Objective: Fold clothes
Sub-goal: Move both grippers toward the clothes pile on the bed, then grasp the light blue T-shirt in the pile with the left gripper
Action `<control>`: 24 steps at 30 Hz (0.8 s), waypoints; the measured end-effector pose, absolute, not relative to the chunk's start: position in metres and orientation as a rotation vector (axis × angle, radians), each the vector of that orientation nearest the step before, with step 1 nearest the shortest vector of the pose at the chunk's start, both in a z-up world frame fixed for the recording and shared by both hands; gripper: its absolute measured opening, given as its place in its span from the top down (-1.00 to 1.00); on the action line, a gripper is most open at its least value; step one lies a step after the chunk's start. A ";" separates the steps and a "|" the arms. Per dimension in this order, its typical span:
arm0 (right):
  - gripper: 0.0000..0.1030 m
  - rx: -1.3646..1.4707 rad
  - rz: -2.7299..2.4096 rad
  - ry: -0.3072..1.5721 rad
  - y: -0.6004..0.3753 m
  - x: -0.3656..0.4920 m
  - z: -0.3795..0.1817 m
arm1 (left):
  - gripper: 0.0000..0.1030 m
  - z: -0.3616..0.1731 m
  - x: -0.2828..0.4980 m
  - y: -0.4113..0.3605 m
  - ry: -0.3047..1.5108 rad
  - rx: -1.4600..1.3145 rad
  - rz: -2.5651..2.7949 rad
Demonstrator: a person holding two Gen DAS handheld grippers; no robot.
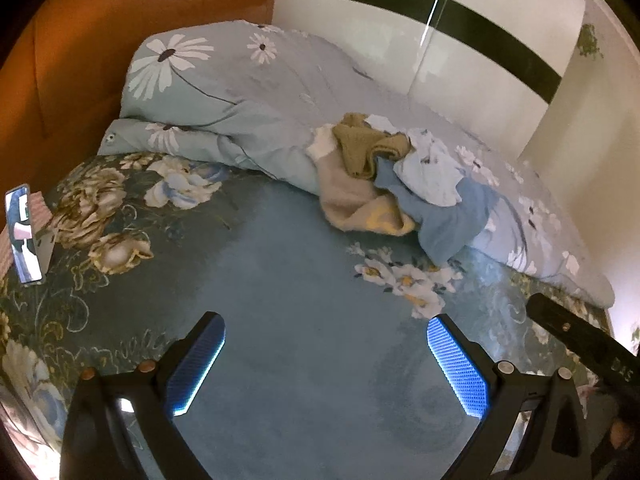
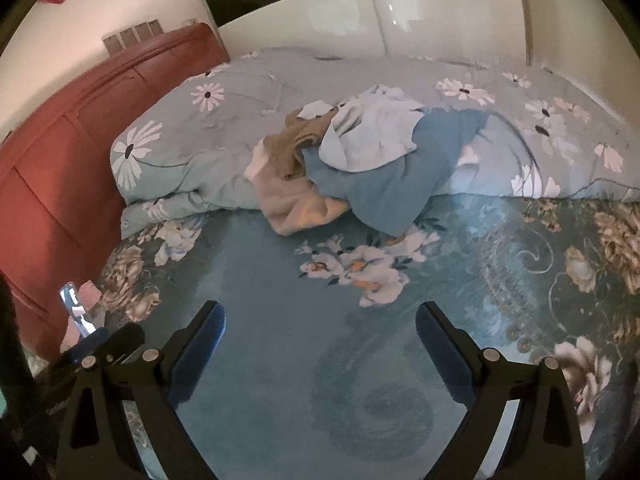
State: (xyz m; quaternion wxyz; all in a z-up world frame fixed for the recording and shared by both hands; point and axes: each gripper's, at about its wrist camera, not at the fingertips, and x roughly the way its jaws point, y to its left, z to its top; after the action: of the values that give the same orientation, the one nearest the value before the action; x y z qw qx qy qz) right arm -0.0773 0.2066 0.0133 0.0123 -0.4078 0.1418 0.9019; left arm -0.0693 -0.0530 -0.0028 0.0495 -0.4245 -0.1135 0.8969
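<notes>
A pile of unfolded clothes (image 1: pixel 396 176) lies on the bed against the rolled quilt: an olive knit piece (image 1: pixel 368 146), a beige and yellow garment (image 1: pixel 360 208), a blue garment (image 1: pixel 448 212) and a pale white-blue one (image 1: pixel 430 172). The pile also shows in the right wrist view (image 2: pixel 352 164). My left gripper (image 1: pixel 326 350) is open and empty, held above the teal sheet well short of the pile. My right gripper (image 2: pixel 320 336) is open and empty too, also short of the pile. Part of the right gripper's body (image 1: pixel 580 344) shows at the left view's right edge.
A floral teal bedsheet (image 2: pixel 280 360) covers the bed. A rolled daisy-print quilt (image 1: pixel 224 92) lies along the far side. A red-brown headboard (image 2: pixel 60 168) stands at the left. A phone (image 1: pixel 22 232) leans near the headboard. White wardrobe doors (image 2: pixel 340 12) stand behind the bed.
</notes>
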 end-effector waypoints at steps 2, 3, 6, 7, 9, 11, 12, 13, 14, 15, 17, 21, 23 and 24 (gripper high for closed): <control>-0.88 -1.261 2.812 0.434 0.209 -0.078 0.014 | -1.00 -0.006 -0.073 -0.049 -0.326 -1.315 2.733; -0.88 -1.262 2.812 0.438 0.211 -0.078 0.013 | -1.00 -0.007 -0.074 -0.047 -0.315 -1.326 2.732; -0.88 -1.264 2.805 0.449 0.217 -0.079 0.010 | -1.00 -0.012 -0.080 -0.041 -0.292 -1.357 2.712; -0.88 -1.266 2.799 0.448 0.219 -0.080 0.009 | -1.00 -0.013 -0.082 -0.038 -0.282 -1.366 2.708; -0.88 -1.274 2.796 0.460 0.224 -0.081 0.007 | -1.00 -0.017 -0.089 -0.032 -0.258 -1.398 2.702; -0.88 -1.277 2.789 0.478 0.229 -0.082 0.004 | -1.00 -0.020 -0.095 -0.027 -0.248 -1.429 2.694; -0.88 -1.280 2.784 0.485 0.232 -0.083 0.002 | -1.00 -0.021 -0.098 -0.024 -0.250 -1.435 2.693; -0.88 -1.285 2.780 0.484 0.234 -0.084 0.000 | -1.00 -0.022 -0.100 -0.020 -0.249 -1.438 2.695; -0.88 -1.291 2.776 0.482 0.237 -0.085 -0.001 | -1.00 -0.023 -0.102 -0.017 -0.247 -1.440 2.694; -0.88 -1.293 2.771 0.478 0.240 -0.086 -0.003 | -1.00 -0.024 -0.104 -0.013 -0.241 -1.443 2.690; -0.88 -1.300 2.762 0.480 0.246 -0.090 -0.007 | -1.00 -0.026 -0.110 -0.005 -0.225 -1.456 2.684; -0.88 -1.324 2.753 0.509 0.260 -0.098 -0.017 | -1.00 -0.032 -0.123 0.005 -0.242 -1.489 2.676; -0.88 -1.339 2.743 0.516 0.266 -0.102 -0.023 | -1.00 -0.036 -0.129 0.009 -0.254 -1.511 2.668; -0.88 -1.350 2.738 0.521 0.269 -0.104 -0.026 | -1.00 -0.040 -0.134 0.012 -0.257 -1.525 2.661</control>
State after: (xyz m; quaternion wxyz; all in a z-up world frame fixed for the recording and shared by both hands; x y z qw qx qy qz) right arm -0.1039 0.2693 -0.0263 0.0227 -0.4357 0.1683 0.8839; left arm -0.1337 0.0120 -0.0397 0.0317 -0.4953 -0.0833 0.8642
